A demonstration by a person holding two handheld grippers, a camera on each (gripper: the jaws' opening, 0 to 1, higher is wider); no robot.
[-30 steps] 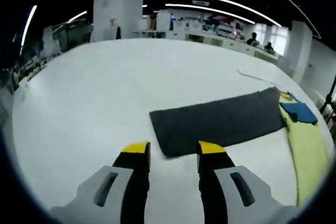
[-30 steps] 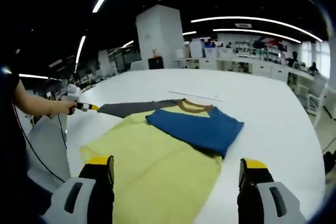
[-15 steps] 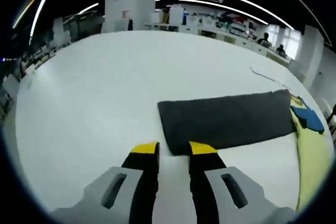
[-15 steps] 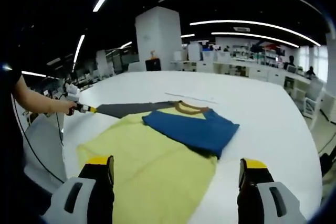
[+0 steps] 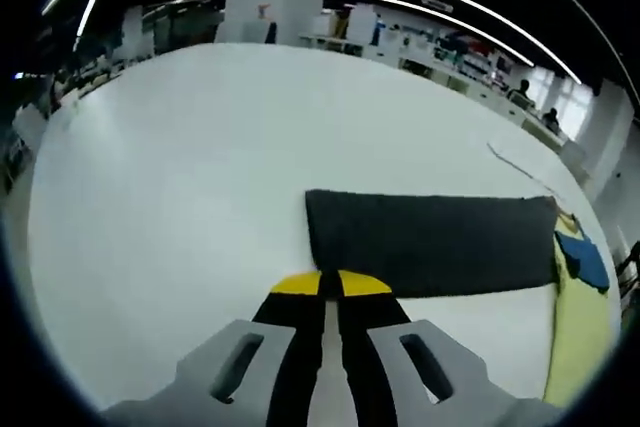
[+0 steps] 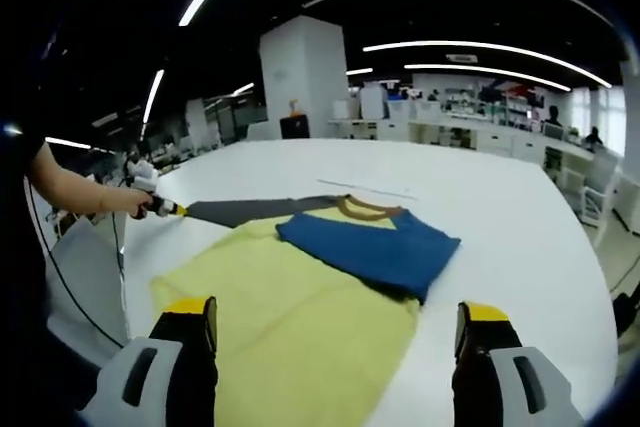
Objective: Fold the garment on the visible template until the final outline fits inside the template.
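White table [image 5: 180,147] surface is stretching across both views, carrying everything. Lying flat on it in the right gripper view is the yellow garment [image 6: 290,317], its long axis running from the near edge of that view away toward the brown collar [image 6: 365,207] at its far end, so the neck is pointing away from the right gripper [image 6: 335,332]. A blue panel [image 6: 370,247] of the garment is lying folded across its upper part. Beyond the collar and to the left, the dark grey template [image 5: 430,242] is lying flat as a long rectangle; in the left gripper view its long axis is running left to right, with its right end touching the garment's collar end. The right gripper is hovering above the yellow cloth with its yellow-tipped jaws wide apart, holding nothing. The left gripper [image 5: 322,284] is sitting at the template's near-left corner with its jaws pressed together; whether cloth is pinched between them I cannot tell. A person's hand [image 6: 115,202] is holding that gripper at the template's end.
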